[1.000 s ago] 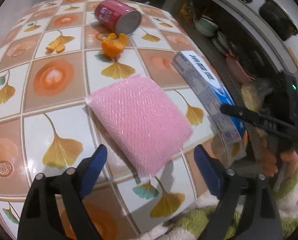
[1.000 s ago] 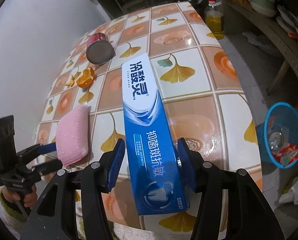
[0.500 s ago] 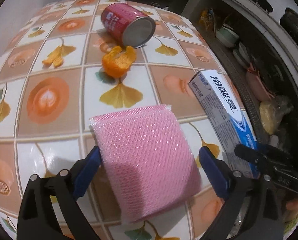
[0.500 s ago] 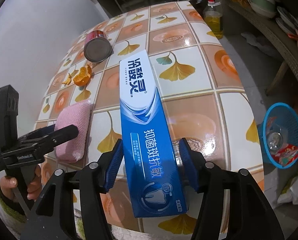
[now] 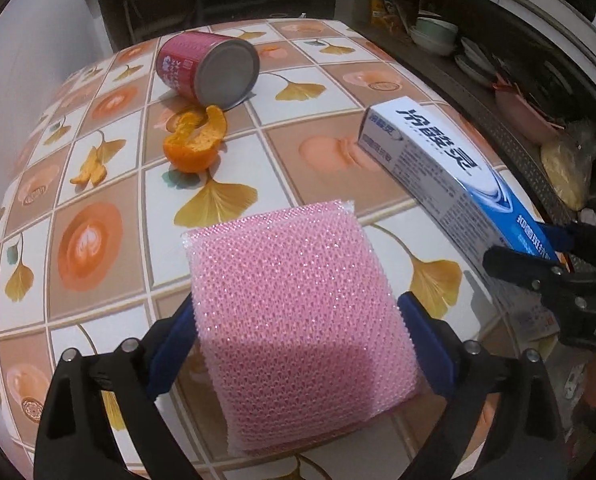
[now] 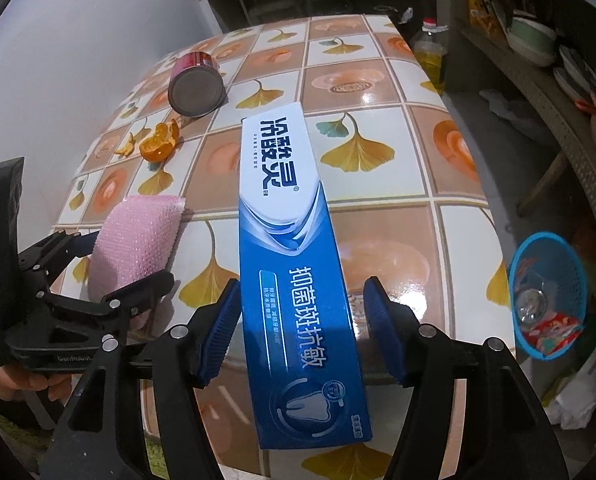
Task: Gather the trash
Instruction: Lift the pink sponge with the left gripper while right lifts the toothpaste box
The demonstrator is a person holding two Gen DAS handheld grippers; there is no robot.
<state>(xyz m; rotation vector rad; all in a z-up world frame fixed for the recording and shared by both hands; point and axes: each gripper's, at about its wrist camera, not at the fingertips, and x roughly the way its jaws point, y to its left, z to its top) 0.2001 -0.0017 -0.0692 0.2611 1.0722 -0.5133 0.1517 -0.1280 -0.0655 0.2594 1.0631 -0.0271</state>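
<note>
— Tiled with ginkgo leaves, the table (image 5: 98, 240) is seen first from the left wrist. What is held?

— A pink sponge (image 5: 298, 304) is straddled by the left gripper (image 5: 298, 344), its blue pads touching both sides; a grip is judged made. Far off lie a tipped can (image 5: 208, 68) and orange peel (image 5: 194, 142).

— And from the right wrist?

— A toothpaste box (image 6: 294, 272) is bracketed by the right gripper (image 6: 302, 328), jaws wide, only the left pad touching. A blue basket (image 6: 546, 292) waits on the floor, right, probably for the trash.

Glossy tiled tablecloth (image 5: 110, 240), rough glittery pink mesh sponge (image 5: 298, 312), smooth cardboard toothpaste box (image 6: 294, 264), metal can (image 5: 208, 68)
</note>
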